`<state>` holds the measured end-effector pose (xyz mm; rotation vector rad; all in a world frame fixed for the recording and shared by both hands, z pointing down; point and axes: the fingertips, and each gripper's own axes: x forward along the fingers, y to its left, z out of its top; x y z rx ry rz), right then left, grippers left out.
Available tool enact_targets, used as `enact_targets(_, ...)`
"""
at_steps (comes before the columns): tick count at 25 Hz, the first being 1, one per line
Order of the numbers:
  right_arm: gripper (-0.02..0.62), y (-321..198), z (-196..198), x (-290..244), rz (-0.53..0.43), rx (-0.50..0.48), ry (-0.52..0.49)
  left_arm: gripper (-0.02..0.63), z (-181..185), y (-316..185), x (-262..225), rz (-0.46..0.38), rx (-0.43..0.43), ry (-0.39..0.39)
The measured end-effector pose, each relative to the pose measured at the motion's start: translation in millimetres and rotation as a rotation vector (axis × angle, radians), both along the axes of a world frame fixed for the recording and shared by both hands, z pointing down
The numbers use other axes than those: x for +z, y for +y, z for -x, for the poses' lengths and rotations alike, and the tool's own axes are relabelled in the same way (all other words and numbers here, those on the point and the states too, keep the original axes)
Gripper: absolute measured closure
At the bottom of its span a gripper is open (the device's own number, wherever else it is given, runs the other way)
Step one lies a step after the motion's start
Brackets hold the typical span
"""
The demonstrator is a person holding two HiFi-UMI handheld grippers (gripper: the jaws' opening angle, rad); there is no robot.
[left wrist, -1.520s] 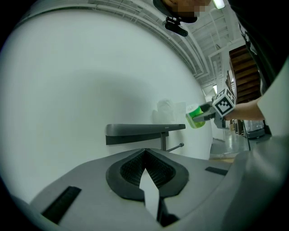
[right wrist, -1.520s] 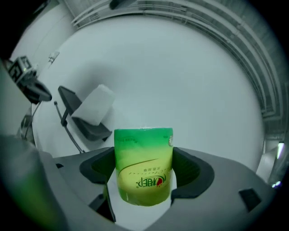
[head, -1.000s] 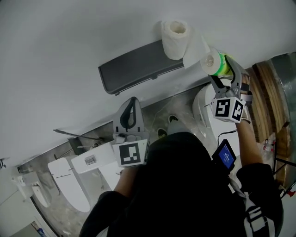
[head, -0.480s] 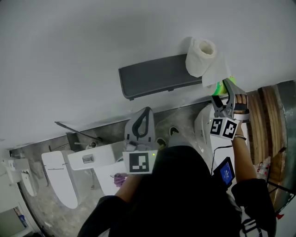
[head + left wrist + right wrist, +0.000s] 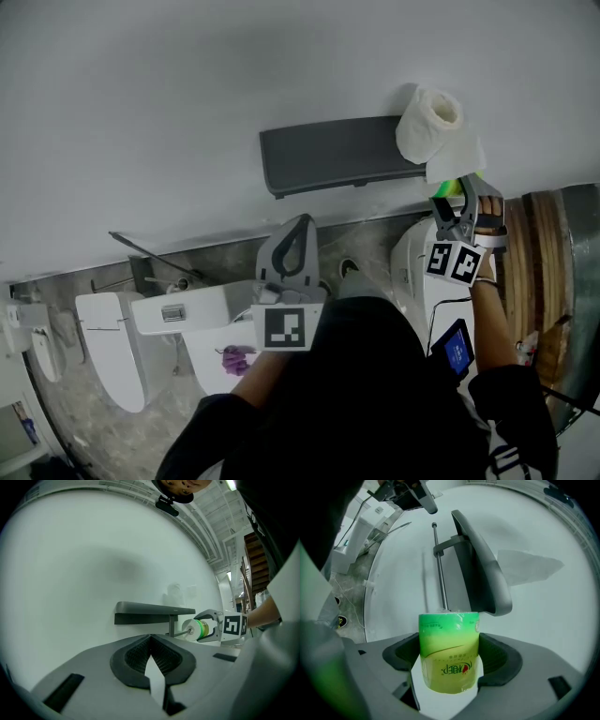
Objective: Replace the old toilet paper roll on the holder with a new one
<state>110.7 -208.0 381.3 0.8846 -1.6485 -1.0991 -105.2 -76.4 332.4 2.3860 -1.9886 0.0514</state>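
The grey holder (image 5: 337, 155) is mounted on the wall, and a white roll (image 5: 429, 124) is set on its shelf end. At the holder's rod (image 5: 439, 569) tip, the green-wrapped new roll (image 5: 449, 651) is clamped crosswise between the right gripper (image 5: 450, 657) jaws. The left gripper (image 5: 150, 639) jaws are pressed together on nothing, well apart from the holder.

In the head view the green-wrapped roll (image 5: 456, 186) is mostly tucked behind the loose sheet (image 5: 457, 159) hanging off the old roll (image 5: 429, 127), only a sliver shows. In the right gripper view it covers the holder rod's (image 5: 439, 564) near end, so can't tell if the rod's inside the core.
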Motion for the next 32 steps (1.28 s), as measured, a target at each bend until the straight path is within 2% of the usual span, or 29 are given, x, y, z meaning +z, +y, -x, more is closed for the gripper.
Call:
enact_targets(7, 0.218, 3, 12, 2, -0.003, -0.024, 0.027, 0.592, 3, 1, -1, -0.006, -0.012, 0.029)
enact_targets(13, 0.218, 8, 26, 6, -0.008, -0.055, 0.045, 0.592, 2, 1, -3, -0.024, 0.004, 0.004)
enact_targets(19, 0.218, 14, 42, 7, -0.019, -0.083, 0.060, 0.592, 3, 3, -6, -0.031, -0.003, 0.034)
enact_targets(32, 0.218, 27, 71, 5, -0.033, -0.133, 0.064, 0.592, 5, 10, -8, -0.032, -0.011, 0.026)
